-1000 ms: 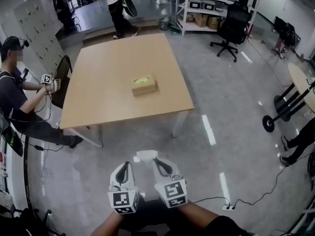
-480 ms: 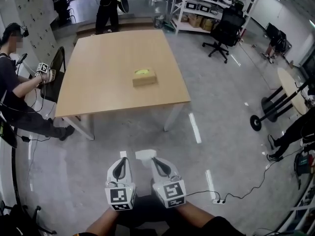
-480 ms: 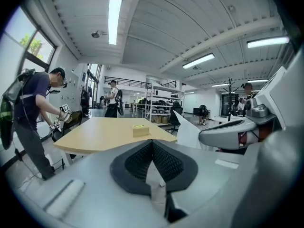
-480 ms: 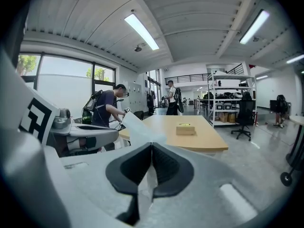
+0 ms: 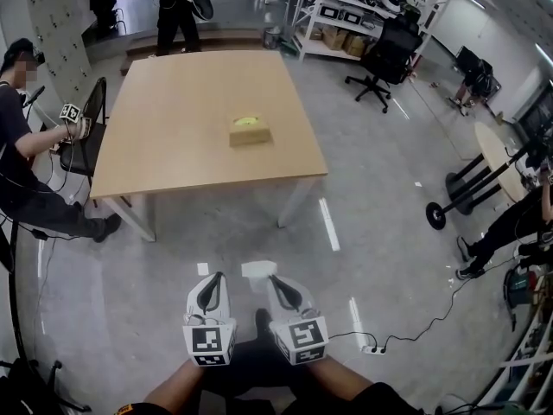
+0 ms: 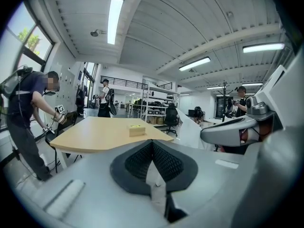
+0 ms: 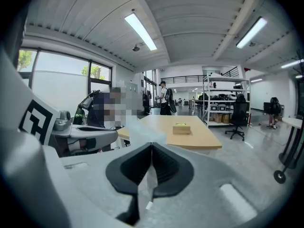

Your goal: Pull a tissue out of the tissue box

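two grippers are hovering low over the grey floor (image 5: 130,275), side by side and well apart from the table (image 5: 173,145). at the far left a seated person (image 5: 22,145) is sitting by the table's edge. on the tabletop the tissue box (image 5: 251,132) is sitting right of centre, with a yellow-green patch showing on its top. nothing is touching it, and neither gripper is anywhere near it.

nearer the camera, the left gripper (image 5: 216,277) is pointing toward the table with its jaws pressed tip to tip. its own view is showing nothing clearly caught between them. just to its right a white tissue (image 5: 258,269) is standing up between the two tools. the right gripper (image 5: 273,279) is pinching that tissue: its jaws are closed, the sheet is rising from their tips, and a thin tail is hanging down through the gap behind them.

judging from this, the pull itself is looking already done and the sheet is being carried clear of the box. the next move is probably calling for a steady pinch and a spot to lay the tissue down. any further sheet would first mean walking up to the table.
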